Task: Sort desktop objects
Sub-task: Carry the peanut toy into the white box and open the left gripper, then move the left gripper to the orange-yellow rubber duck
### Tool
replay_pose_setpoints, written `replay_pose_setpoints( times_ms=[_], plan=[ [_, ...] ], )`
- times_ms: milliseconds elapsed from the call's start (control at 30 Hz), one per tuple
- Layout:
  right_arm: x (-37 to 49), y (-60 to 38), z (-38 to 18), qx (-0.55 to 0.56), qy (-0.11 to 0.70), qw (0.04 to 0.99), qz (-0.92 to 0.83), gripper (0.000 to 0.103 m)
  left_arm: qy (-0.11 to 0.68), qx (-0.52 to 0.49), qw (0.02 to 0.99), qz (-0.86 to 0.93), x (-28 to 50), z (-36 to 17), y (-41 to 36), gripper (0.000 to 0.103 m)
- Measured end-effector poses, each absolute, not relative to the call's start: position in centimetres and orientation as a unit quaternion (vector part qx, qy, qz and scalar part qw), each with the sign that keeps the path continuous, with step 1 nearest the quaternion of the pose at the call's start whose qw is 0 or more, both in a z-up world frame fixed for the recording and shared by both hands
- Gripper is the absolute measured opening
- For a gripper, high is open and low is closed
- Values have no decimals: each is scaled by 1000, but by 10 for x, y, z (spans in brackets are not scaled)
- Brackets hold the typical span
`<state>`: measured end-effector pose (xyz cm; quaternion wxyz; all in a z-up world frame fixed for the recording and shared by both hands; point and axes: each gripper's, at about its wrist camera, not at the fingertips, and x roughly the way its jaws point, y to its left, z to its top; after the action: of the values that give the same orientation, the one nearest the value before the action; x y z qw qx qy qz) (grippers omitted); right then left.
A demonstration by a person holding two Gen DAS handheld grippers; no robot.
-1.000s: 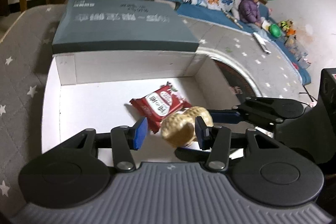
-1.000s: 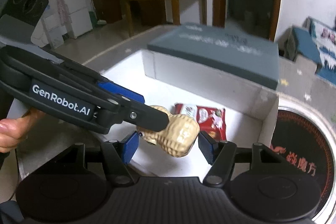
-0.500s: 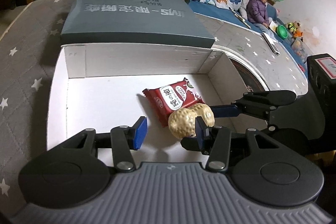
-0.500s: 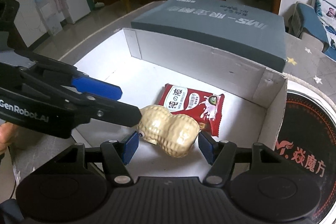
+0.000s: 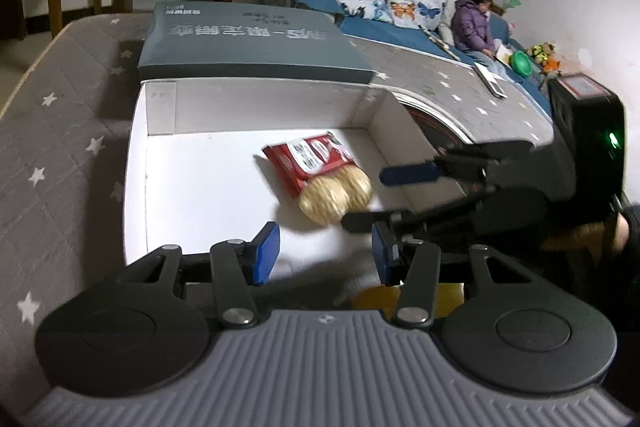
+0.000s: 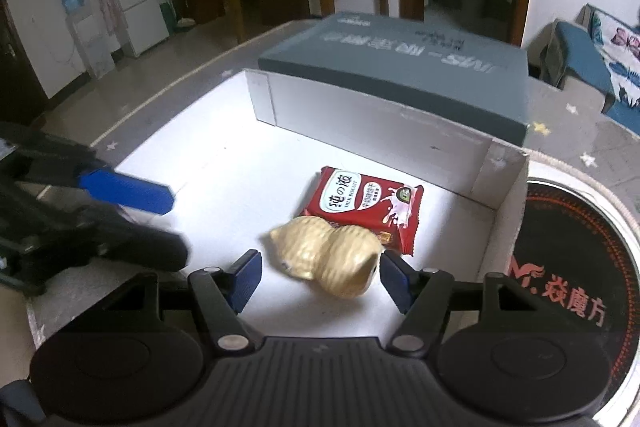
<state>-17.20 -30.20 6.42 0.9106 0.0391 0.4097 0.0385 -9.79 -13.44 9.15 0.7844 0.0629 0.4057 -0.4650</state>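
Note:
A tan peanut-shaped toy (image 6: 332,259) lies on the floor of the open white box (image 6: 360,123), its far end resting against a red biscuit packet (image 6: 360,201). Both also show in the left wrist view, the peanut (image 5: 336,193) and the packet (image 5: 310,161). My right gripper (image 6: 320,281) is open, its blue pads on either side of the peanut and apart from it. My left gripper (image 5: 324,255) is open and empty, held over the near part of the box.
The box's grey lid (image 5: 248,43) lies behind its far wall. A round black mat with red print (image 6: 572,263) lies right of the box. The grey starred cover (image 5: 52,155) spreads left. A black device (image 5: 588,131) stands at right.
The right gripper has let the peanut go; it dropped onto the box floor against the packet. Both grippers have pulled back and apart.

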Motion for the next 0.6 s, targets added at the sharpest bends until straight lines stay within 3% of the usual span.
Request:
replay_pose_setpoints(
  times_ms=[600],
  plan=[
    [-242,-270,102,-10,352,935,35,67,433,109,755,-480,-168,45,-129,54]
  ],
)
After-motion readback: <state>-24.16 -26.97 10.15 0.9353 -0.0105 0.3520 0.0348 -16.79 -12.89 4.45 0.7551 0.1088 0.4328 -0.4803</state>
